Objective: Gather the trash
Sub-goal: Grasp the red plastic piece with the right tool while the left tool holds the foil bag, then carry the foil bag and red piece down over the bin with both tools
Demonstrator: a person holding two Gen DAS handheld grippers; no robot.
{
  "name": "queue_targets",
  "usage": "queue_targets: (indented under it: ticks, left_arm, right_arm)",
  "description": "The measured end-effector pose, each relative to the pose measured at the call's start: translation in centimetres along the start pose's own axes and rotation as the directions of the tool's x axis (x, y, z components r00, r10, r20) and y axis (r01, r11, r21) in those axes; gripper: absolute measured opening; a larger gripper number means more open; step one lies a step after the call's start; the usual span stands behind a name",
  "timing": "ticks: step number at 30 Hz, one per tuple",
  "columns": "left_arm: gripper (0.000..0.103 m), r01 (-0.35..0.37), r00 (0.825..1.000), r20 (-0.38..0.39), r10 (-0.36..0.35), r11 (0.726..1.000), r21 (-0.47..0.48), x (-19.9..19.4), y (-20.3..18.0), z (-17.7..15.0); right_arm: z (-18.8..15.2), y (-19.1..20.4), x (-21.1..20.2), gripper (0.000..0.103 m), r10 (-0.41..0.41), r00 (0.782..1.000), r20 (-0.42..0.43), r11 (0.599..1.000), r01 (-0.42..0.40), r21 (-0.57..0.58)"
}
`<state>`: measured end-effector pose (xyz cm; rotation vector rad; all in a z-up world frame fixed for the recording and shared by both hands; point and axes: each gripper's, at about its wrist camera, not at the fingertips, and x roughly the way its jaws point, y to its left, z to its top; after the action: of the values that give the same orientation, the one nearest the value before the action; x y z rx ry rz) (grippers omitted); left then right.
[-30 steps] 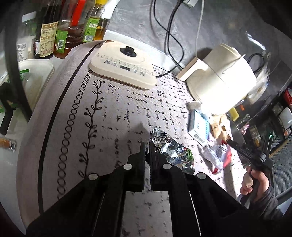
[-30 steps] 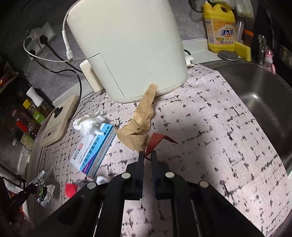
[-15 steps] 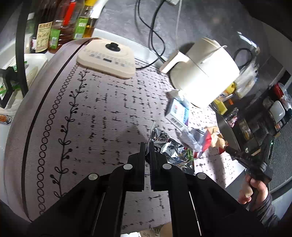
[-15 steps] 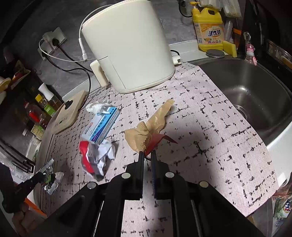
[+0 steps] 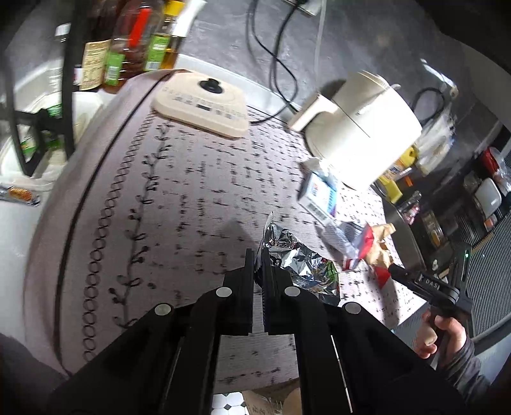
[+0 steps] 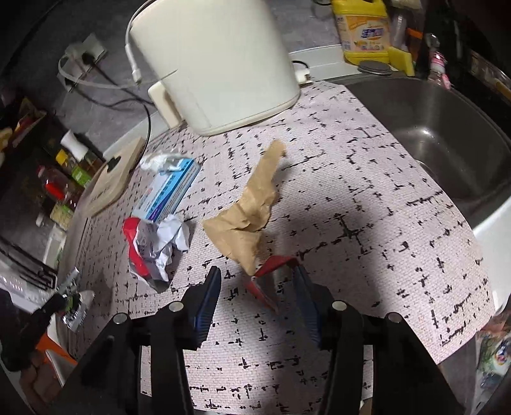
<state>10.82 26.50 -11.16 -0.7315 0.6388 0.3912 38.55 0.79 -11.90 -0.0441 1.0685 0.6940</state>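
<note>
My left gripper [image 5: 258, 258] is shut on a crumpled silver foil wrapper [image 5: 300, 261], held just above the patterned mat. My right gripper [image 6: 257, 271] has its jaws opening. A brown paper scrap [image 6: 252, 204] with a red strip [image 6: 271, 263] lies on the mat between them, the strip close to the right finger and no pad pressing on it. Left of it lie a crumpled white and red wrapper [image 6: 156, 242], a blue and white box [image 6: 169, 191] and a white tissue [image 6: 159, 159]. The left wrist view shows the same pile [image 5: 351, 242] in front of the right gripper [image 5: 394, 271].
A cream appliance [image 6: 210, 64] stands at the back of the mat, with cables and a wall socket behind it. A steel sink [image 6: 447, 137] is to the right, with a yellow detergent bottle [image 6: 361, 28] beyond. A flat cream device [image 5: 201, 105] and bottles [image 5: 127, 48] sit at the far left.
The right gripper's jaws have parted and let go of the brown paper with its red strip, which now lies on the mat. The left gripper has shifted sideways, still shut on the foil wrapper.
</note>
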Motion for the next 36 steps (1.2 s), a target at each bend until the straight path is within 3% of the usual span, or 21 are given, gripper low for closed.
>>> queue_targets:
  ticks: [3,6,7,12,15,22,36]
  left_arm:
    - [0.005,-0.016,1.000,0.002,0.016,1.000,-0.023,-0.2,1.1,-0.1]
    - [0.005,-0.024,1.000,0.001,0.024,0.999,-0.036,-0.2,1.8,-0.1]
    - [0.005,-0.024,1.000,0.001,0.024,0.999,-0.037,-0.2,1.8,0.0]
    - [0.005,-0.007,1.000,-0.001,0.007,1.000,-0.015,-0.1,0.9,-0.1]
    - [0.005,-0.003,1.000,-0.005,0.003,1.000,0.001,0.2,-0.1,0.1]
    - [0.005,0.014,0.999,0.039,-0.016,0.999,0.044,-1.3,-3.1,0.0]
    - [0.005,0.054,0.999,-0.015,-0.052,0.992,0.116,-3.9,-8.8,-6.4]
  right_arm:
    - [-0.3,1.1,1.4,0.045,-0.040,0.998,-0.042,0.997,0.037,-0.065]
    - [-0.6,1.2,2.6,0.005,-0.038,0.996,-0.079,0.998,0.034,-0.062]
    - [-0.6,1.2,2.7,0.003,-0.033,0.996,-0.079,0.998,0.029,-0.057]
    - [-0.8,2.1,0.8,0.003,-0.025,0.999,-0.033,0.995,0.022,-0.094]
    - [-1.0,1.6,-0.8,0.003,0.010,1.000,-0.014,0.998,-0.010,-0.060]
    - [-2.0,-0.5,-4.2,0.003,-0.002,1.000,0.020,0.999,0.003,-0.032]
    - [-8.8,-6.6,-12.0,0.003,-0.012,0.997,0.072,0.998,0.008,0.059]
